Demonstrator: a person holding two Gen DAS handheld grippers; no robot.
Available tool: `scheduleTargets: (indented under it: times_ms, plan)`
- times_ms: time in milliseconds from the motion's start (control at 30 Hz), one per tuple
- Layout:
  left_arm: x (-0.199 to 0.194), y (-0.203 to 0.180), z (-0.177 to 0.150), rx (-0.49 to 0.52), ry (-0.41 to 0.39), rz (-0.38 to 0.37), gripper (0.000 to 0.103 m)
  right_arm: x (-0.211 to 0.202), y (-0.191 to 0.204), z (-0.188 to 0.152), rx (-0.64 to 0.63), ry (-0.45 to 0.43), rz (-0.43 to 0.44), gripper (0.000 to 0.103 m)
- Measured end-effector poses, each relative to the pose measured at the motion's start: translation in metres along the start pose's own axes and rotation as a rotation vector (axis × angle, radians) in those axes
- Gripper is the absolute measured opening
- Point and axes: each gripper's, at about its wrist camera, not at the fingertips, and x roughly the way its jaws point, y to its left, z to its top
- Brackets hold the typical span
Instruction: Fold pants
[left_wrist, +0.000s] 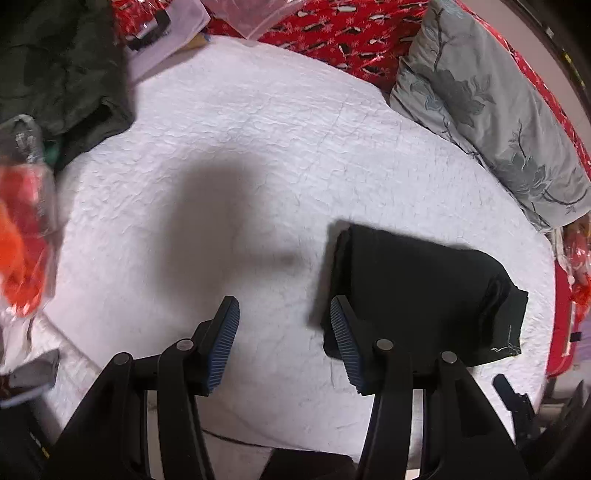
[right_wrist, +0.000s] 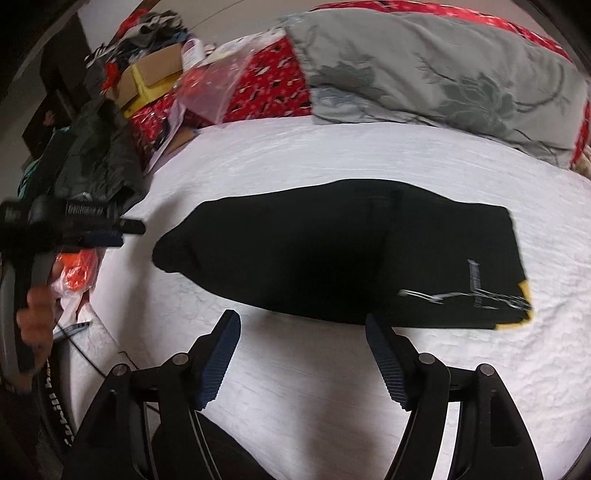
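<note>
Looking down from the left wrist, the left gripper (left_wrist: 284, 343) hangs with its jaws apart and nothing between the blue ribbed pads (left_wrist: 225, 343), over the white quilted bedspread (left_wrist: 258, 129). The black pants (left_wrist: 424, 291) lie folded into a compact rectangle at the right, flat on the bedspread, layered edges showing at their right end. A grey floral pillow (left_wrist: 491, 122) sits far right; a dark green garment (left_wrist: 59, 74) lies far left. From the right wrist, the right gripper (right_wrist: 303, 358) is open and empty just near of the pants (right_wrist: 332, 254), which form a smooth dark slab with white print and a yellow trim at the right end. A hand (right_wrist: 35, 317) holds the left gripper (right_wrist: 131, 227) at the left edge.
</note>
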Motion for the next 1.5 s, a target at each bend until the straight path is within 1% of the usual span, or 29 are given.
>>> scheduleTargets:
  times_ms: [167, 233, 333, 367, 500, 567, 600, 667, 767, 867, 933, 1133, 1200, 1267, 1300, 1333, 1367, 1400, 1467, 1500]
  plan:
    - [0.025, -0.005, 0.018, 0.049, 0.083, -0.043, 0.050, 0.020, 0.032, 0.005, -0.077, -0.016, -0.002, 0.072]
    - [0.035, -0.005, 0.026, 0.052, 0.114, -0.080, 0.050, 0.028, 0.044, 0.006, -0.100, -0.021, 0.008, 0.073]
    - [0.045, -0.004, 0.036, 0.041, 0.137, -0.136, 0.050, 0.041, 0.063, 0.006, -0.136, -0.026, 0.018, 0.077]
    - [0.050, -0.003, 0.039, 0.031, 0.153, -0.165, 0.050, 0.048, 0.072, 0.006, -0.162, -0.024, 0.021, 0.077]
    - [0.062, -0.003, 0.047, 0.028, 0.197, -0.234, 0.050, 0.064, 0.094, 0.003, -0.221, -0.027, 0.013, 0.077]
    - [0.067, -0.002, 0.051, 0.021, 0.210, -0.287, 0.050, 0.071, 0.106, 0.002, -0.248, -0.045, 0.005, 0.078]
    - [0.070, -0.002, 0.052, 0.013, 0.223, -0.323, 0.050, 0.075, 0.110, 0.002, -0.261, -0.040, 0.001, 0.078]
    - [0.076, -0.005, 0.055, 0.006, 0.260, -0.369, 0.050, 0.087, 0.120, 0.001, -0.295, -0.030, -0.030, 0.078]
    - [0.087, -0.012, 0.059, 0.014, 0.308, -0.414, 0.050, 0.097, 0.129, 0.000, -0.322, -0.048, -0.083, 0.078]
    - [0.098, -0.018, 0.063, 0.022, 0.347, -0.432, 0.050, 0.103, 0.132, 0.000, -0.332, -0.062, -0.127, 0.078]
    - [0.104, -0.020, 0.066, 0.025, 0.367, -0.442, 0.050, 0.107, 0.134, 0.001, -0.330, -0.062, -0.151, 0.078]
    - [0.113, -0.022, 0.075, 0.030, 0.407, -0.524, 0.050, 0.123, 0.142, 0.006, -0.326, -0.076, -0.236, 0.076]
    - [0.113, -0.026, 0.075, 0.051, 0.411, -0.528, 0.050, 0.125, 0.144, 0.010, -0.334, -0.087, -0.241, 0.071]
    - [0.111, -0.026, 0.074, 0.053, 0.408, -0.533, 0.050, 0.128, 0.146, 0.012, -0.361, -0.090, -0.225, 0.051]
    - [0.110, -0.026, 0.073, 0.050, 0.402, -0.528, 0.043, 0.127, 0.147, 0.012, -0.370, -0.091, -0.218, 0.047]
    - [0.107, -0.027, 0.073, 0.052, 0.389, -0.515, 0.031, 0.127, 0.147, 0.013, -0.381, -0.091, -0.211, 0.038]
    - [0.106, -0.026, 0.072, 0.043, 0.388, -0.510, 0.031, 0.126, 0.146, 0.014, -0.387, -0.090, -0.207, 0.030]
    - [0.106, -0.025, 0.072, 0.022, 0.388, -0.516, 0.029, 0.125, 0.143, 0.016, -0.377, -0.085, -0.197, 0.026]
    - [0.104, -0.025, 0.072, 0.000, 0.376, -0.520, 0.028, 0.120, 0.134, 0.019, -0.334, -0.078, -0.158, 0.016]
    - [0.101, -0.026, 0.071, -0.002, 0.367, -0.518, 0.027, 0.117, 0.129, 0.021, -0.316, -0.077, -0.140, 0.014]
